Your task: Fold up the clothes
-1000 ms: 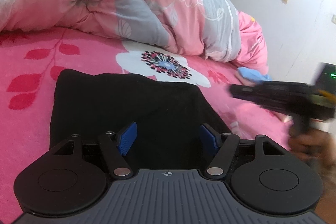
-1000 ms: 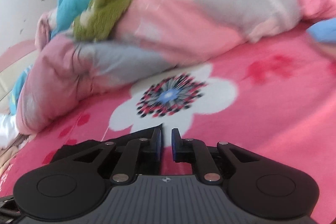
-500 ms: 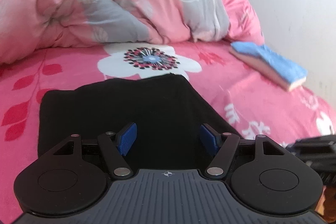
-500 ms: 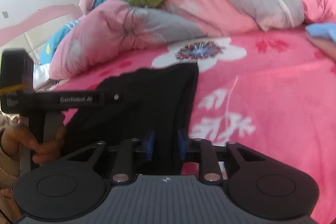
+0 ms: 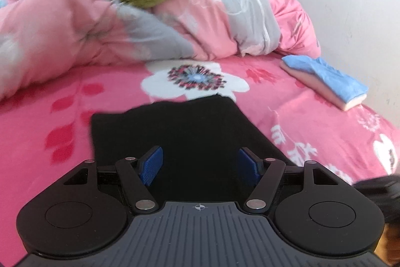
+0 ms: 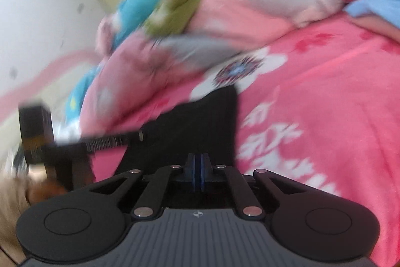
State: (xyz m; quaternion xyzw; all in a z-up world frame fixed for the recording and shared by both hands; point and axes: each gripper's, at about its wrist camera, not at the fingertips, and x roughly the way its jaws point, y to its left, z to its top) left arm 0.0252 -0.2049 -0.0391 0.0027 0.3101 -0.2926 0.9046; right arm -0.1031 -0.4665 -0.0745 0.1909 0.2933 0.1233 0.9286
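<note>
Partly folded: black garment lying flat, right tool closed at its near edge

Seemingly, the folding is being carried on rather than begun. At the far left of the right wrist view, the left tool (image 6: 140, 135) is being held out over the left part of the black garment (image 6: 200, 121) by a hand (image 6: 47, 189) that is badly blurred. In the left wrist view its blue pads (image 5: 151, 165) are being kept well apart, with nothing being pinched between them; only the dark cloth is being seen below the gap.

Toward the middle, the black garment (image 5: 175, 131) is being shown lying flat on the pink floral bed sheet (image 5: 62, 116) as a compact, roughly rectangular shape with straight sides, so at least one fold is being judged as done. Whether a further fold is being needed cannot be told from its outline alone.

Further right, the right tool (image 6: 198, 173) is being held at the garment's near edge with its jaws brought together. Whether a thin layer of cloth is being clamped between them cannot be told, since the pads are dark against dark fabric.

At the far right, a blue and pink folded stack (image 5: 325, 81) is being left near the wall, well apart from the garment; it is being read as work already finished. Behind everything, a rumpled quilt (image 5: 100, 29) is being left unfolded.
</note>
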